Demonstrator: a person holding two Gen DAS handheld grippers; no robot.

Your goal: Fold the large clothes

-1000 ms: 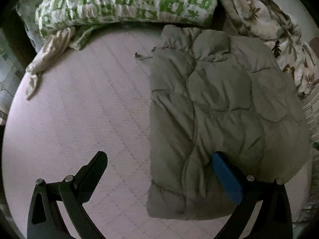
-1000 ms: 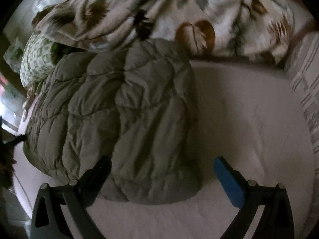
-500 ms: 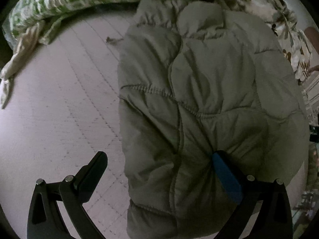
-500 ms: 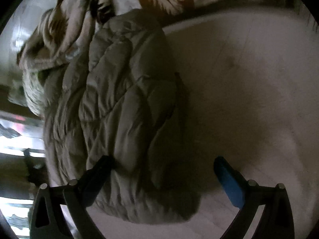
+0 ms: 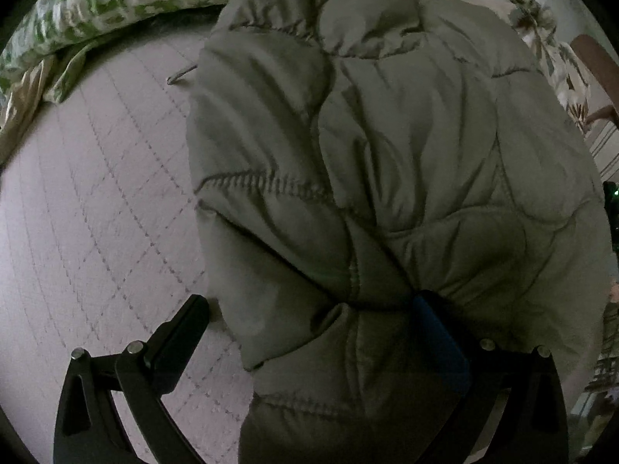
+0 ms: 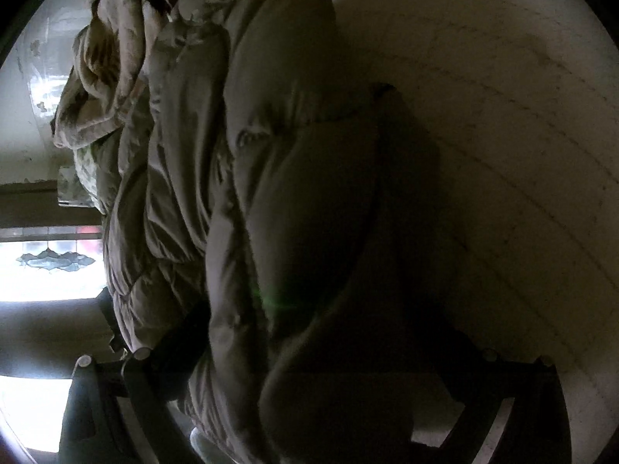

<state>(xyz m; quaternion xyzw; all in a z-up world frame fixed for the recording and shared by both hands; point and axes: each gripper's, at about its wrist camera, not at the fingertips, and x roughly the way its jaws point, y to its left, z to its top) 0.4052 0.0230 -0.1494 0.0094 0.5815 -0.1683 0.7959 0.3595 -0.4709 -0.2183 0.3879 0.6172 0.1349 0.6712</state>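
My left tongs point(image 5: 309, 332) stand spread wide, and the near end of the puffy grey-green quilted jacket point(image 5: 387, 162) bulges up between the two fingers; the blue-padded right finger point(image 5: 437, 332) is pressed into the padding from beneath a fold, while the black left finger point(image 5: 182, 332) sits just beside the jacket's edge over bare bed. Nothing is pinched between them. The jacket lies folded into a thick bundle on the pale pink quilted mattress cover point(image 5: 96, 212), stretching away from me toward the head of the bed. Its far end reaches the green-and-white patterned pillow point(image 5: 116, 0) and the cream blanket with brown leaf print point(image 5: 541, 27) heaped at the far right.

Through my right wrist view everything is tilted and very dark. The same jacket point(image 6: 251, 193) fills the middle of the frame and swells over the space between my right tongs point(image 6: 309, 367). I can make out the left finger point(image 6: 174, 355) against the jacket's side, but the right finger is lost in shadow, so I cannot tell whether these tongs are spread or clenched. The mattress cover point(image 6: 522, 135) shows pale to the right of the jacket, the leaf-print blanket point(image 6: 108, 77) bunches at the upper left, and a bright window point(image 6: 46, 270) glares at the left edge.
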